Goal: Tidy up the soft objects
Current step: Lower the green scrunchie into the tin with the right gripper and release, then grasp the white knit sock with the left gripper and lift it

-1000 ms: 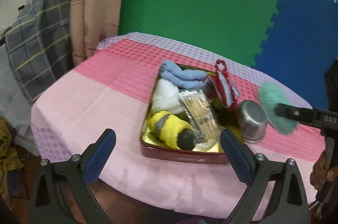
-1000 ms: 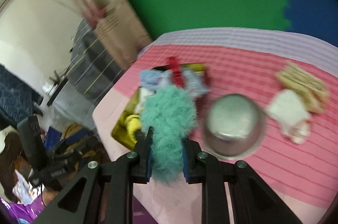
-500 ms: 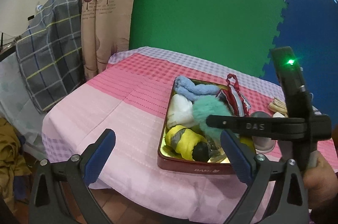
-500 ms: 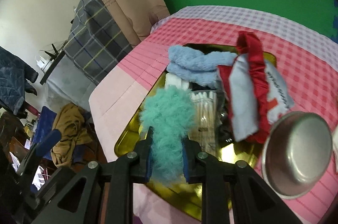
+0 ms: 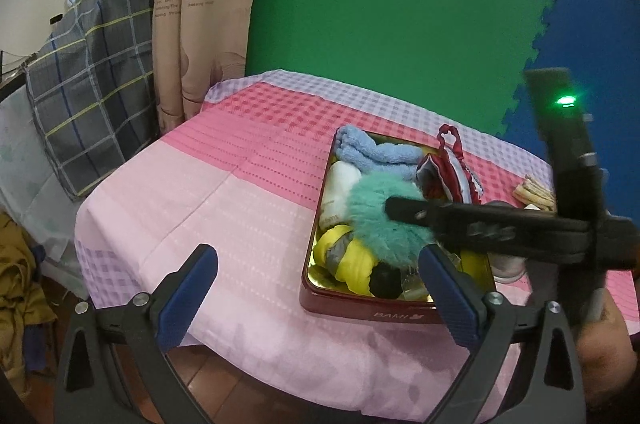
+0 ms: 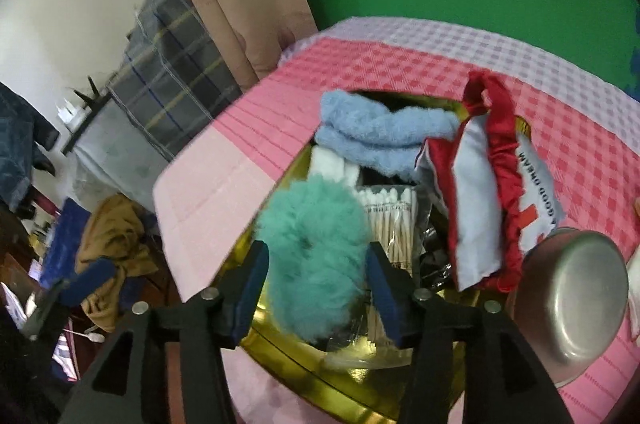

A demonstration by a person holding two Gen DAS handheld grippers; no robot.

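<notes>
A teal fluffy pompom [image 6: 316, 252] lies in the gold-lined red tin [image 5: 360, 308] on top of other items; it also shows in the left wrist view [image 5: 380, 220]. My right gripper [image 6: 318, 278] is open, its fingers spread on either side of the pompom. The tin holds a blue towel [image 6: 380, 140], a white roll [image 5: 340, 184], a yellow and grey bundle [image 5: 348, 260], a bag of cotton swabs [image 6: 390, 220] and a red and white pouch [image 6: 484, 196]. My left gripper [image 5: 316, 292] is open and empty, low before the table's front edge.
An upturned steel bowl [image 6: 572, 308] stands right of the tin on the pink tablecloth [image 5: 224, 200]. Beige items [image 5: 534, 192] lie further right. A curtain [image 5: 200, 24] and a plaid cloth [image 5: 92, 72] hang at the left.
My right gripper carried the pompom from beside the bowl to over the tin, then opened and let it go. The left gripper drew slightly closer.
</notes>
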